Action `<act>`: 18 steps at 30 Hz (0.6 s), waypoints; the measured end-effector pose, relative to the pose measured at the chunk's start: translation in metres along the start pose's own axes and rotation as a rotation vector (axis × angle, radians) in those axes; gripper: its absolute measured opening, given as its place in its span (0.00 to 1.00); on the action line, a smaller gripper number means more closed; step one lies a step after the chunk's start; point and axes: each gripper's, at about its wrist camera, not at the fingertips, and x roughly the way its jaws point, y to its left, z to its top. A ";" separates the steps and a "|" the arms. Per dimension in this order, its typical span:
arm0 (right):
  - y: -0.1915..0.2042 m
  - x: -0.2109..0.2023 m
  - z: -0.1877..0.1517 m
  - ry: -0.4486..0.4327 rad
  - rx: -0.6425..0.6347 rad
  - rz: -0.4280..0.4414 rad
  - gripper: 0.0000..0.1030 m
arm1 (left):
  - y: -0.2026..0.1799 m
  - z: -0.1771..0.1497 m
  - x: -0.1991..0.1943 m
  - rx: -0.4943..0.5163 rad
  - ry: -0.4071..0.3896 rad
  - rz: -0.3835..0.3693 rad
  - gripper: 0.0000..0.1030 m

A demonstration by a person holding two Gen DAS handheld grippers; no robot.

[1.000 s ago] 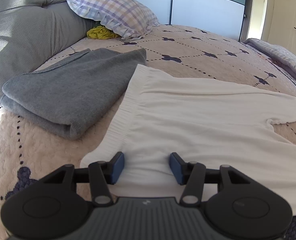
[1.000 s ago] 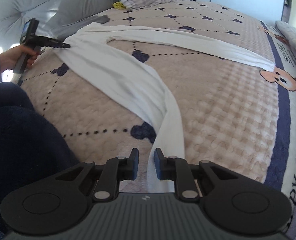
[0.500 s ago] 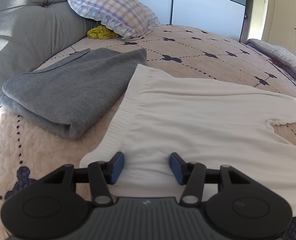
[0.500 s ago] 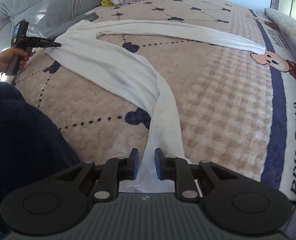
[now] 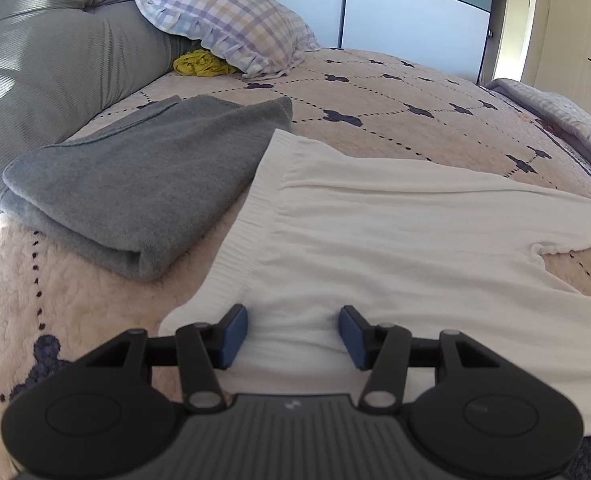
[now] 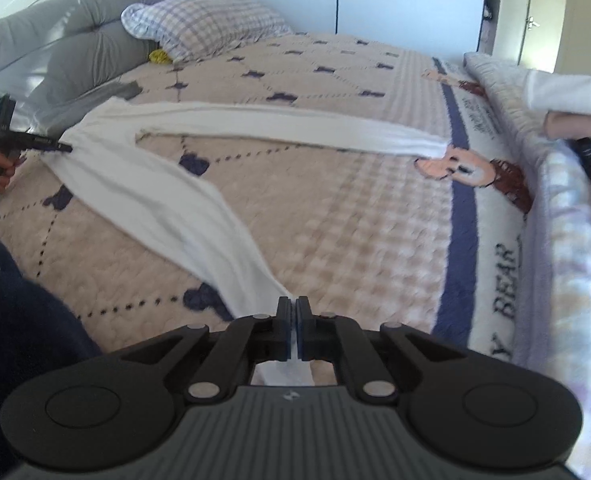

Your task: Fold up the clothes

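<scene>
Right gripper (image 6: 294, 330) jaws clamp one leg cuff of the white knit leggings (image 6: 143, 184) for folding; left gripper (image 5: 293, 334) jaws apart over the waistband, steadying it on the quilted bed (image 6: 335, 220)

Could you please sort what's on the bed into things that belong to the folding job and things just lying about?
Job in hand:
white trousers, one leg end pinched in the right tool
left tool, open over the waistband
folded grey garment

Lying about:
checked pillow
yellow cloth
headboard

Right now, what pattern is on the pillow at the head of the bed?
The pillow is checked in purple, pale orange and white, clearest in the left wrist view.
</scene>
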 end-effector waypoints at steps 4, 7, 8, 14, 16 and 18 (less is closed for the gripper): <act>-0.038 0.011 0.028 -0.014 -0.010 -0.083 0.03 | 0.002 0.002 0.001 -0.025 -0.002 -0.003 0.51; -0.052 0.037 0.038 0.029 -0.034 -0.128 0.03 | 0.002 0.002 0.000 -0.035 -0.006 -0.007 0.51; -0.054 0.048 0.040 0.047 -0.053 -0.151 0.03 | 0.003 0.002 -0.001 -0.035 -0.007 -0.009 0.51; -0.067 0.101 0.035 0.153 -0.008 -0.184 0.02 | 0.006 0.001 -0.008 -0.055 -0.015 -0.013 0.51; -0.069 0.110 0.028 0.177 0.023 -0.181 0.02 | 0.008 0.000 -0.013 -0.065 -0.022 -0.014 0.51; -0.068 0.113 0.023 0.179 0.047 -0.185 0.03 | 0.010 -0.002 -0.022 -0.074 -0.032 -0.015 0.51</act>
